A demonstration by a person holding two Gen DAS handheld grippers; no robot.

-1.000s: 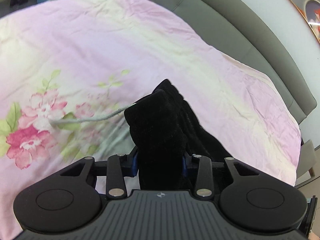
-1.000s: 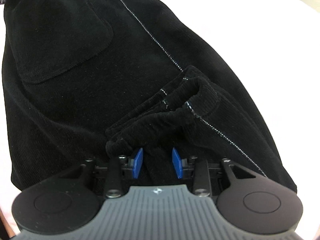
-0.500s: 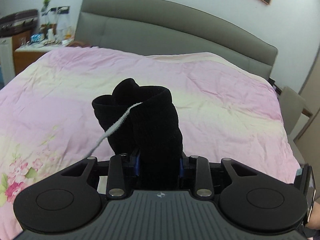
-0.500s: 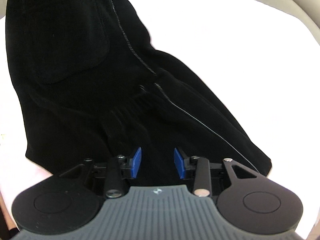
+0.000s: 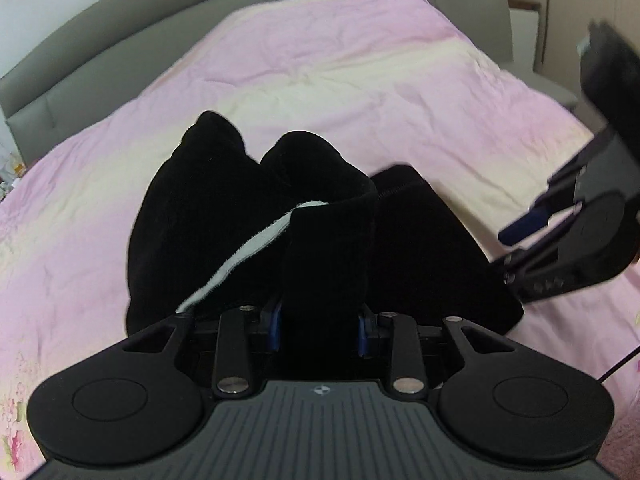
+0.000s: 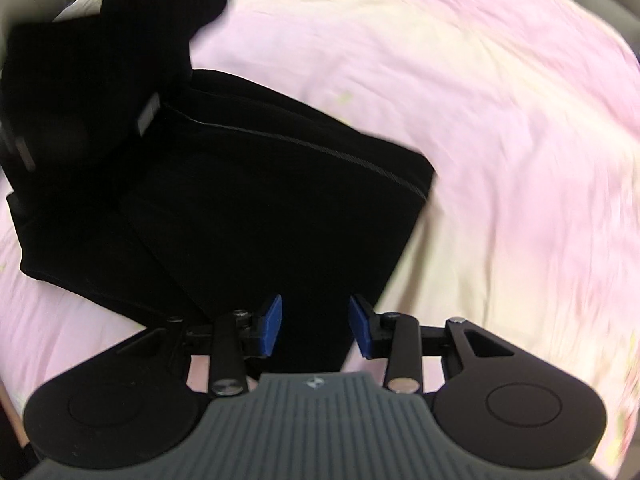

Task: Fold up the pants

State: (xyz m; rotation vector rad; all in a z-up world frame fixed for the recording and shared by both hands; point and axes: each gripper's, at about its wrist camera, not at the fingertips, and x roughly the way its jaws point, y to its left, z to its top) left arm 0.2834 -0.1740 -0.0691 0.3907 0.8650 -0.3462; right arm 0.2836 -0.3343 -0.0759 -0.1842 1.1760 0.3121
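Left tool [image 5: 320, 328] clamps bunched pants [image 5: 256, 216] to carry the fold over; right tool [image 6: 316, 326] gapes empty above them on bed [image 6: 500, 120].

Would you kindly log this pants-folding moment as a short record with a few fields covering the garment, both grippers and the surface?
garment: black corduroy pants, partly folded, lower part lying on the bed
left gripper: shut on a bunched fold of the pants, which hides its blue pads almost entirely
right gripper: open, blue pads apart over the pants' near edge, gripping nothing
surface: pink floral bedsheet
background: grey padded headboard
detail: white drawstring trailing across the pants
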